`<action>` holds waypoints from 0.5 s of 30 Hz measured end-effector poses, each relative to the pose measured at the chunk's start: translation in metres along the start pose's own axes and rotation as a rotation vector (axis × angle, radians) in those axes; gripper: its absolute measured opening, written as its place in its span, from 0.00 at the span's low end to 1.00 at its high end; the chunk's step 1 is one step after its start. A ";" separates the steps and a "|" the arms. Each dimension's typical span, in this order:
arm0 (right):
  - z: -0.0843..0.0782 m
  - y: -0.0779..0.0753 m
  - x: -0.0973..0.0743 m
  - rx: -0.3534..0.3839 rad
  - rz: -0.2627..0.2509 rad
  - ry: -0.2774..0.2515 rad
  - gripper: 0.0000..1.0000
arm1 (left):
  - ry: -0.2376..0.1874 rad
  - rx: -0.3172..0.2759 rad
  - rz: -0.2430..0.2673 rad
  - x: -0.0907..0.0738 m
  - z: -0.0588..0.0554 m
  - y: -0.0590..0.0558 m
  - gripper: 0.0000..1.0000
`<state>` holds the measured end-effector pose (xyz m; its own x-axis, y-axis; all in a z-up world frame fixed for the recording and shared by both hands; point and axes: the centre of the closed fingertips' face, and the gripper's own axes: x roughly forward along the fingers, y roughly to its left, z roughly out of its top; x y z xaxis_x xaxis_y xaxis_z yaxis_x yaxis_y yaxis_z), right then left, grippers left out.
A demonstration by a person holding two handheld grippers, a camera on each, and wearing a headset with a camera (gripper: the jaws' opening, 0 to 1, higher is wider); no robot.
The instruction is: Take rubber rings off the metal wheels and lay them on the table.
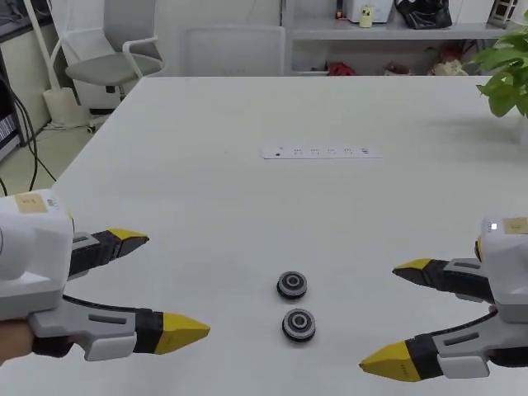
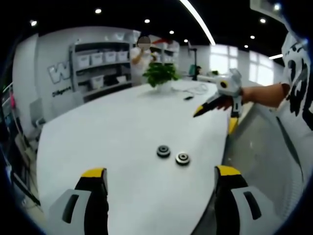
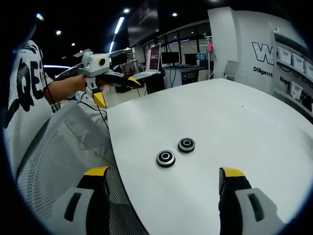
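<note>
both metal wheels lie on the table (image 1: pixel 206 165), well on your side of the socket strip (image 1: pixel 322 152): far wheel (image 1: pixel 292 285) and near wheel (image 1: pixel 299 324), just beside each other, dark rings (image 1: pixel 285 325) seemingly on. left gripper (image 1: pixel 175 285) and right gripper (image 1: pixel 379 316) hang nearer you than the strip, out to its left and right, jaws spread, empty. pin a hub with one and peel the rim with the other (don't clamp the ring itself).

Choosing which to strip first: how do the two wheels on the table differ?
The near wheel lies closer to the person's edge of the table. The far wheel lies just beyond it, with a small gap between them. In the head view the near wheel sits slightly right of the far wheel. Both lie flat, each with its dark rubber ring on.
</note>
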<state>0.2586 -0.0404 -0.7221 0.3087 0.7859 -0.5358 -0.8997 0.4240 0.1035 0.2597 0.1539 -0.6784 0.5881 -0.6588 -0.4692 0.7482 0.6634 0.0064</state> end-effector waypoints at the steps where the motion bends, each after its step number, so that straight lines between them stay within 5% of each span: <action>1: 0.000 -0.001 0.000 -0.002 0.000 -0.001 0.89 | -0.001 0.001 0.000 0.000 0.000 0.000 0.91; 15: 0.009 -0.013 0.003 -0.036 0.002 -0.013 0.85 | -0.017 0.031 -0.012 0.011 0.014 0.008 0.90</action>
<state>0.2740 -0.0389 -0.7173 0.3103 0.7930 -0.5243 -0.9109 0.4058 0.0746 0.2766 0.1468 -0.6710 0.5838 -0.6728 -0.4545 0.7643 0.6442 0.0282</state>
